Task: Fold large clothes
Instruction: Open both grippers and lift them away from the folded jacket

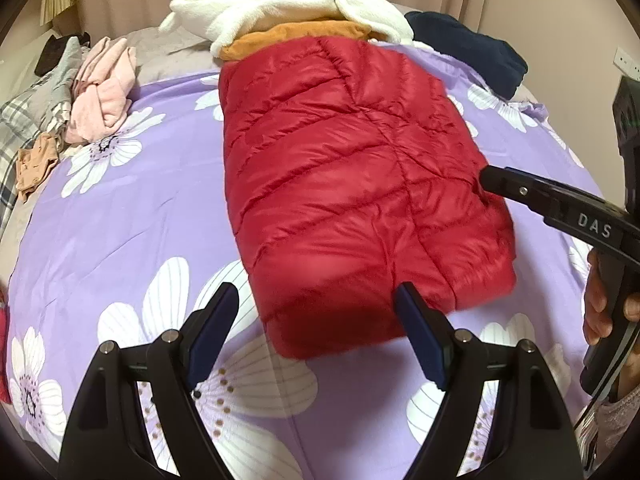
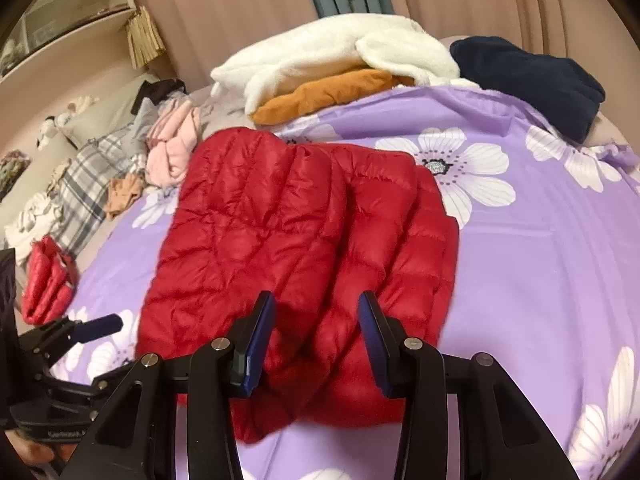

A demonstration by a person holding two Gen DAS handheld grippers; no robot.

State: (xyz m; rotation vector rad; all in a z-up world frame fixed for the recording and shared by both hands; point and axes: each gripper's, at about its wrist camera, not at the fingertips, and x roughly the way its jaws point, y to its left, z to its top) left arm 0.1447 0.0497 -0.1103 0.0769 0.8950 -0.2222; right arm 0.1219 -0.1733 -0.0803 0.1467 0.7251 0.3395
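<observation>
Folded red jacket [image 1: 352, 184] on a flowered bedsheet [image 1: 120, 216]. Left gripper [image 1: 316, 320] wide open, right gripper [image 2: 316, 336] half open, both empty, at its near edge. Slippery padding may spring unfolded.

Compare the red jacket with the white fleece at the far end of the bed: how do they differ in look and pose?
The red jacket is shiny and quilted; the white fleece is matte and fluffy. The jacket lies folded into a flat rectangle directly on the purple sheet; the fleece is bunched loosely on top of an orange garment. The jacket is near the tongs; the fleece lies far from them. Both rest on the bed, held by neither tongs.
</observation>
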